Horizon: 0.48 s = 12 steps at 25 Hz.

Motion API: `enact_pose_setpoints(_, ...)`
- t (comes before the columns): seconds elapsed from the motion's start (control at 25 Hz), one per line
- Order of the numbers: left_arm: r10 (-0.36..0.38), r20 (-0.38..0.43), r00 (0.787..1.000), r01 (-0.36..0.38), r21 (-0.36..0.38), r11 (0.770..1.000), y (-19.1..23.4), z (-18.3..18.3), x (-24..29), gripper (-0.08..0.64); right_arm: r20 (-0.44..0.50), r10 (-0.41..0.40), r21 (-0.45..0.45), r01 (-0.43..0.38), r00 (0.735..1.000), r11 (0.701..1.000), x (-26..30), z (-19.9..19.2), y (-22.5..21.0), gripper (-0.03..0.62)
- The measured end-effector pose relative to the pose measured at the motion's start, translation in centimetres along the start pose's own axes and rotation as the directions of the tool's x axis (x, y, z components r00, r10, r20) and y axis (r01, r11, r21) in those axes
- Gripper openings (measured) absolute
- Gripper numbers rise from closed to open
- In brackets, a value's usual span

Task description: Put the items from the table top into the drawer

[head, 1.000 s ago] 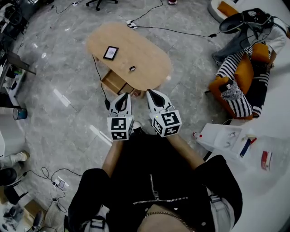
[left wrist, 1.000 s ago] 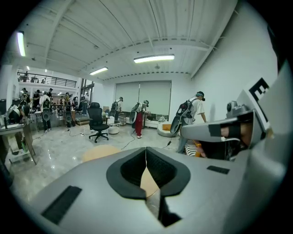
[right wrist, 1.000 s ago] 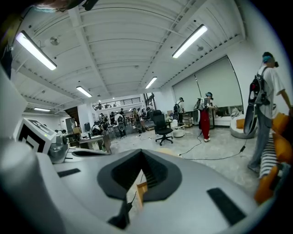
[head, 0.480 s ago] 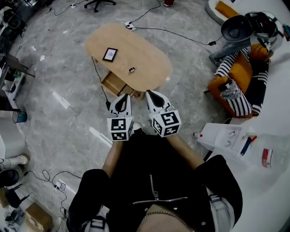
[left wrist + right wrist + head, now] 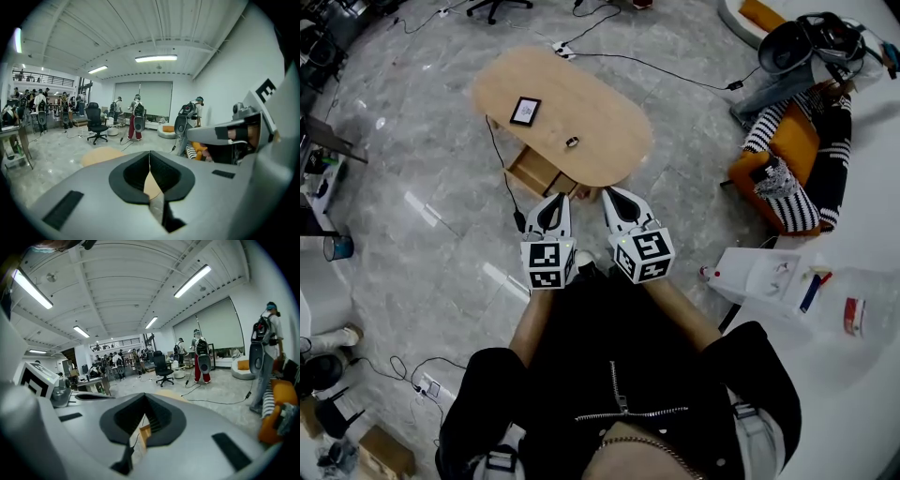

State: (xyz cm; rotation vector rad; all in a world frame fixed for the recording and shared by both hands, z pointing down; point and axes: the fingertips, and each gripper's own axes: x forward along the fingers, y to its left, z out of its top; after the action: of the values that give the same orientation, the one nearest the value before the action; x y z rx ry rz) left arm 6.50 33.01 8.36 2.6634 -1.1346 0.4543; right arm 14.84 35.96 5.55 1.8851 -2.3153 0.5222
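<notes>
Left claw [image 5: 551, 208] and right claw [image 5: 617, 202] both closed tight and empty, short of the worktop [image 5: 600, 112], probably on approach; card [image 5: 524, 111] and small item [image 5: 572, 142] sit on top, drawer [image 5: 536, 170] open below, ready.

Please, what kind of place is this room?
Probably a large open workspace or lab hall, not a home: people with backpacks stand on a grey stone floor, cables run across it, and an office chair stands beyond the oval table.
</notes>
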Motion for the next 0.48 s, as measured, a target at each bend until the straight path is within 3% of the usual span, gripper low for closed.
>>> enact_pose_setpoints(0.48,-0.018,-0.036,0.999,0.018,-0.011,1.0,-0.15,-0.74,0.94,0.014,-0.035,-0.005,0.021,0.006,0.999,1.0,0.59,-0.71,-0.69,0.009)
